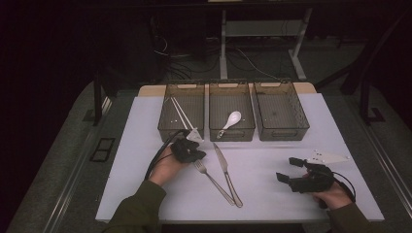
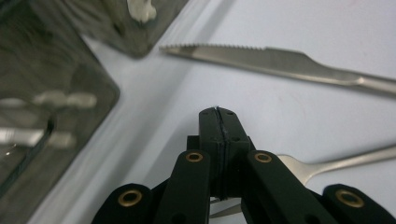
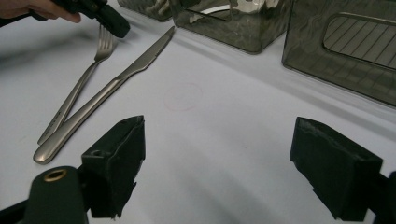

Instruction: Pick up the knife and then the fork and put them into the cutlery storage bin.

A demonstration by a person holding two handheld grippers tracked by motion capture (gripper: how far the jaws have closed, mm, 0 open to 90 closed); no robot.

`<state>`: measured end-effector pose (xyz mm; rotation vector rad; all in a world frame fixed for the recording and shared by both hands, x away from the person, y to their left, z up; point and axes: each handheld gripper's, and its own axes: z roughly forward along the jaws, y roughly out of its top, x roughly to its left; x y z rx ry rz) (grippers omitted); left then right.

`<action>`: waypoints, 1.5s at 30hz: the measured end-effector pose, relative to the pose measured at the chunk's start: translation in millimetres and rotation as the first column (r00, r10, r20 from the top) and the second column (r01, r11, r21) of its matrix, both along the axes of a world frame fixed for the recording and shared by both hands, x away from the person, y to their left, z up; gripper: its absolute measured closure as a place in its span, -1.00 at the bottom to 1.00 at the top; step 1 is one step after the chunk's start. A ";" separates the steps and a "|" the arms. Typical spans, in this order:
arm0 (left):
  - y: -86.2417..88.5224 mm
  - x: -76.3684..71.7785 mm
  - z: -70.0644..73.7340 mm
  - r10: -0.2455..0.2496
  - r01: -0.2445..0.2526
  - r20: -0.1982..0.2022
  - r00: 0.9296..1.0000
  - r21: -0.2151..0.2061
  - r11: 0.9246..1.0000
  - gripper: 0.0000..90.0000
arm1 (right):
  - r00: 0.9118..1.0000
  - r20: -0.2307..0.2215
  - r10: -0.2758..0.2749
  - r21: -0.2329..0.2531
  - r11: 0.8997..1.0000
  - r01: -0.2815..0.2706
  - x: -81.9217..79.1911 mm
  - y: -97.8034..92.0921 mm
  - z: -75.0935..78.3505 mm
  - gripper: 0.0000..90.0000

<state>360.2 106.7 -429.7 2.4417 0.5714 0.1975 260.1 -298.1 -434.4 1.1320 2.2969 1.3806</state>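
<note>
1. Two pieces of cutlery lie on the surface (image 1: 145, 145) in front of the three bins: a fork (image 1: 212, 177) and a knife (image 1: 226, 172), their handle ends crossing near the person and their working ends fanning apart toward the bins.
2. Left claw (image 1: 193, 154) sits just beside the fork's tines, by far the nearer of the two; right claw (image 1: 286, 171) is well apart, off toward the other side of the surface.
3. From the left claw the fork lies close below and slightly to one side (in the left gripper view the tines peek out from under the linkage), so I judge that the coming move turns on a small drop onto the fork's neck.
4. Fork's long axis runs diagonally, tines toward the left bin (image 1: 180, 112), handle back toward the person; a grip would best go across that line.
5. Left claw is clenched on nothing, jaws pressed flat together; right claw is released, jaws wide apart.
6. Fork looks slim, dull metal, lying flat (little to get under); the knife has a serrated blade.
7. Middle bin (image 1: 231, 119) holds a white spoon (image 1: 230, 121); the left bin holds pale chopsticks (image 1: 180, 112).
</note>
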 end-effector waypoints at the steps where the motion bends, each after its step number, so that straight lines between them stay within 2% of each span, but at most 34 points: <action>1: 2.3 -3.2 0.0 0.010 -0.010 -0.007 1.000 -0.003 1.000 0.98 | 1.000 -0.001 0.000 0.000 1.000 0.000 0.0 0.0 0.0 -0.60; 16: 37.3 -39.5 0.3 0.009 -0.010 -0.035 0.999 -0.015 1.000 0.98 | 1.000 0.003 0.000 -0.004 1.000 0.000 -0.3 0.6 0.1 -0.60; 21: 49.9 -53.4 -0.5 0.020 -0.022 -0.053 0.998 -0.037 0.999 0.98 | 1.000 0.003 0.000 -0.005 1.000 0.000 -0.3 0.7 0.1 -0.60; 24: 56.8 -59.5 -0.7 0.008 -0.011 -0.055 0.998 -0.044 0.999 0.98 | 1.000 0.003 -0.001 -0.005 1.000 0.002 -0.4 0.8 0.1 -0.60; 25: 57.7 -62.4 -0.8 0.022 -0.025 -0.068 0.997 -0.049 0.998 0.98 | 1.000 0.003 -0.001 -0.006 1.000 0.001 -0.4 0.7 0.1 -0.60; 26: 59.3 -62.8 -0.7 0.005 -0.008 -0.058 0.998 -0.044 0.999 0.98 | 1.000 0.003 -0.001 -0.006 1.000 0.001 -0.4 0.8 0.1 -0.60; 27: 59.2 -65.5 -0.8 0.022 -0.026 -0.069 0.997 -0.054 0.998 0.98 | 1.000 0.003 -0.001 -0.006 1.000 0.001 -0.4 0.9 0.1 -0.60; 28: 59.8 -65.6 0.3 0.020 -0.023 -0.061 0.998 -0.050 0.998 0.98 | 1.000 0.002 0.000 -0.006 1.000 0.000 -0.4 1.0 0.1 -0.60; 31: 59.5 -65.0 6.1 0.009 -0.012 -0.035 0.999 -0.087 0.996 0.97 | 1.000 0.003 0.002 -0.007 1.000 -0.002 -0.3 1.4 -0.1 -0.60; 33: 57.3 -66.9 11.5 -0.017 0.015 -0.014 1.000 -0.121 0.993 0.84 | 1.000 0.003 0.002 -0.007 1.000 -0.002 -0.4 1.5 0.0 -0.60; 36: 48.2 -73.2 16.6 -0.091 0.090 0.001 0.996 -0.172 0.981 0.70 | 1.000 0.001 0.000 -0.007 1.000 0.000 -0.2 1.7 -0.2 -0.60; 41: 26.2 -81.1 13.1 -0.204 0.199 -0.017 0.979 -0.163 0.966 0.58 | 1.000 0.003 0.003 -0.009 1.000 -0.003 -0.3 2.1 -0.3 -0.60; 45: 14.0 -81.7 6.2 -0.246 0.241 -0.031 0.969 -0.111 0.964 0.57 | 1.000 0.002 0.003 -0.008 1.000 -0.003 -0.3 2.1 -0.3 -0.60</action>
